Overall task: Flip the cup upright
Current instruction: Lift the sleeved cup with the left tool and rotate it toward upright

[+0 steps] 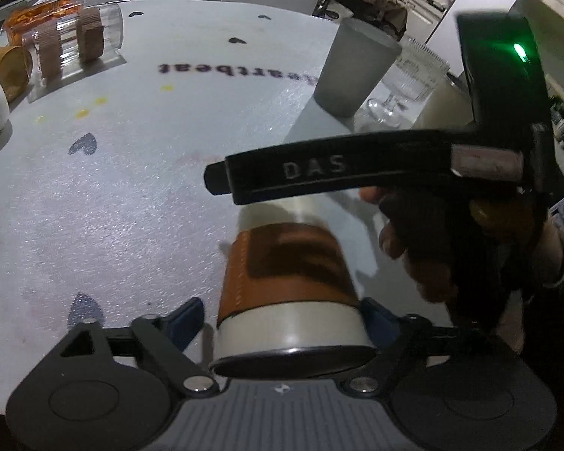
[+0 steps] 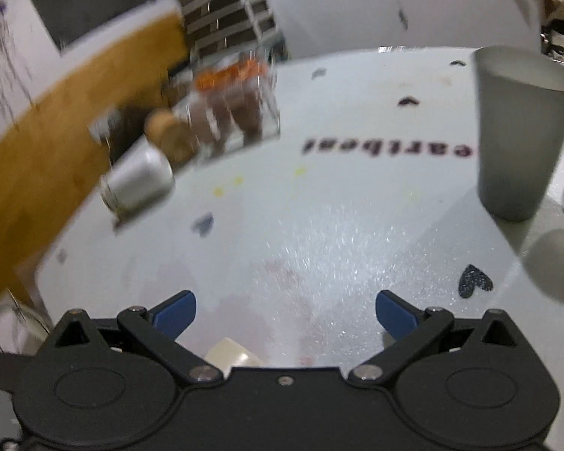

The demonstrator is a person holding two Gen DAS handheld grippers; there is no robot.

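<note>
A white cup with a brown leather-like sleeve [image 1: 289, 285] lies between the blue fingertips of my left gripper [image 1: 282, 319], its dark rim toward the camera. The left jaws stand wide, one pad on each side of the cup; a firm hold cannot be confirmed. The right gripper's black body and the hand holding it [image 1: 451, 203] cross above the cup in the left wrist view. My right gripper [image 2: 285, 315] is open and empty above the white table [image 2: 319, 225]. A pale cup edge [image 2: 233, 355] peeks just under it.
A grey tumbler [image 1: 357, 67] [image 2: 519, 135] stands upright at the right with a clear stemmed glass [image 1: 402, 82] beside it. At the far left lie clear cups with brown sleeves [image 1: 75, 37], a paper cup [image 1: 7, 69] and a white cup [image 2: 139, 180]. The table edge runs along the left.
</note>
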